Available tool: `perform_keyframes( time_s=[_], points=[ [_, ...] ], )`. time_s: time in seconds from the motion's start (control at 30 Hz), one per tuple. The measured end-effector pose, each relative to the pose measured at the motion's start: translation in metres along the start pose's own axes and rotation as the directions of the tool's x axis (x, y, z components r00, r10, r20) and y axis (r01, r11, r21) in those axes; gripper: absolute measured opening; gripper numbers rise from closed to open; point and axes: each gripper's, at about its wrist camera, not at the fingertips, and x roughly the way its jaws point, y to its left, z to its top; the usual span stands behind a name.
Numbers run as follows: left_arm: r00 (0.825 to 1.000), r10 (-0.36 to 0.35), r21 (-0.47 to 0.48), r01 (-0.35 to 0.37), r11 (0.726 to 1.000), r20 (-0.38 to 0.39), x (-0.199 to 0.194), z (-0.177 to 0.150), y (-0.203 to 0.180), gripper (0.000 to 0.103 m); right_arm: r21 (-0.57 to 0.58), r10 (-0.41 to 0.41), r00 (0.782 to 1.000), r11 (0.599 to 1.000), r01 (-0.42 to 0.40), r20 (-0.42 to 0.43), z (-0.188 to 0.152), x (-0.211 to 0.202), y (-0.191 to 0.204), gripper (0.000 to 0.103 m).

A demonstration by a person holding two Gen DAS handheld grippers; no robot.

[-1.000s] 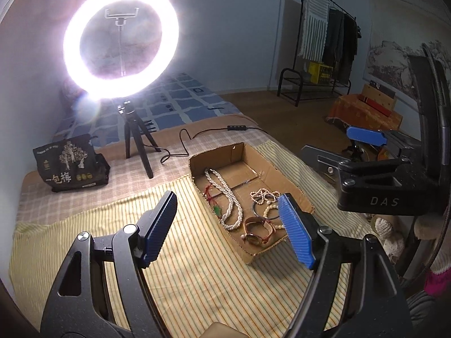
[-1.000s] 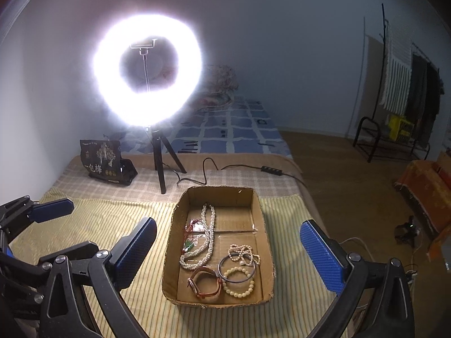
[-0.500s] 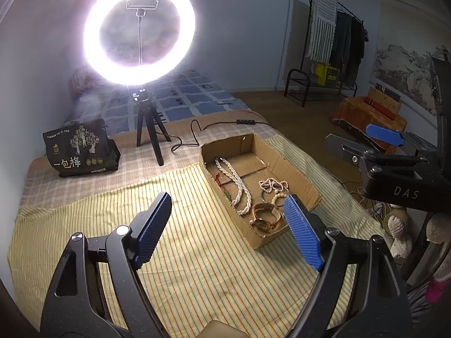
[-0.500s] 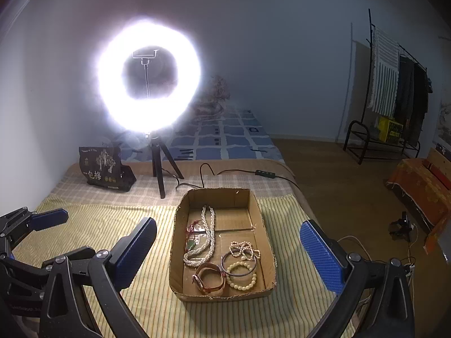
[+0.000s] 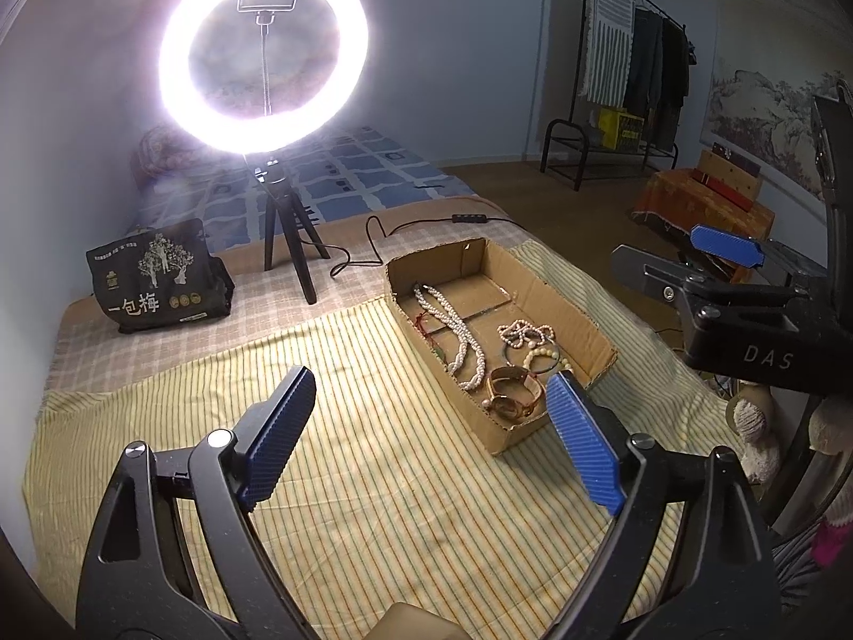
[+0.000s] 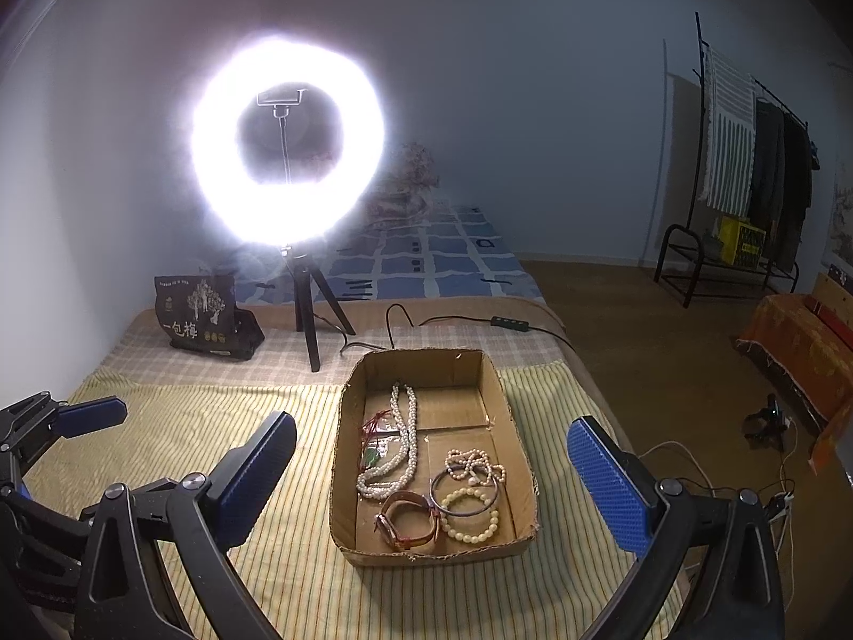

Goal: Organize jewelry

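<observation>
An open cardboard box (image 5: pixel 565 309) (image 6: pixel 346 458) lies on the striped yellow cloth (image 5: pixel 346 480). Inside it are a long pearl necklace (image 5: pixel 458 336) (image 6: pixel 400 442), a brown-strapped watch (image 5: pixel 512 392) (image 6: pixel 408 522), a cream bead bracelet (image 6: pixel 472 514), a dark bangle (image 6: pixel 464 485) and a red cord with a green pendant (image 6: pixel 376 442). My left gripper (image 5: pixel 431 376) hovers short of the box's near left corner, its jaws opening with nothing between them. My right gripper (image 6: pixel 431 421) stands open in front of the box, empty, and the box shows between its fingers.
A lit ring light (image 5: pixel 264 58) (image 6: pixel 288 144) on a small tripod stands behind the box, its cable (image 5: pixel 469 218) trailing right. A black printed bag (image 5: pixel 154 277) sits at the back left. The bed's edge drops to the floor on the right, where a clothes rack (image 5: pixel 634 80) stands.
In the left wrist view the ring light, bag and box have drifted right and the left jaws stand a little wider. The right wrist view has hardly changed.
</observation>
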Motion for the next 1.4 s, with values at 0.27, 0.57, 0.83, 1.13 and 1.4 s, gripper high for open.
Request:
perform_keyframes(
  time_s=[0.27, 0.57, 0.83, 1.13, 1.4],
  points=[
    [1.0, 0.016, 0.007, -0.016, 1.0, -0.008, -0.002, -0.004, 0.002, 0.091, -0.003, -0.005, 1.0, 1.0, 0.005, -0.005, -0.001, 0.001, 0.001, 0.103],
    [1.0, 0.023, -0.013, -0.023, 1.0, -0.001, -0.004, -0.003, 0.011, 0.091, -0.008, -0.002, 1.0, 1.0, 0.001, -0.014, -0.001, 0.004, 0.006, 0.103],
    [1.0, 0.023, -0.017, -0.023, 1.0, 0.002, -0.004, -0.002, 0.011, 0.091, -0.007, -0.005, 1.0, 1.0, 0.004, -0.022, -0.003, 0.006, 0.007, 0.103],
    [1.0, 0.022, -0.014, -0.022, 1.0, 0.001, -0.004, -0.002, 0.011, 0.091, -0.008, -0.005, 1.0, 1.0, 0.004, -0.027, -0.003, 0.006, 0.006, 0.103],
    [1.0, 0.024, -0.015, -0.024, 1.0, 0.004, -0.005, -0.001, 0.01, 0.091, -0.006, -0.007, 1.0, 1.0, 0.006, -0.028, -0.004, 0.007, 0.005, 0.103]
  ],
)
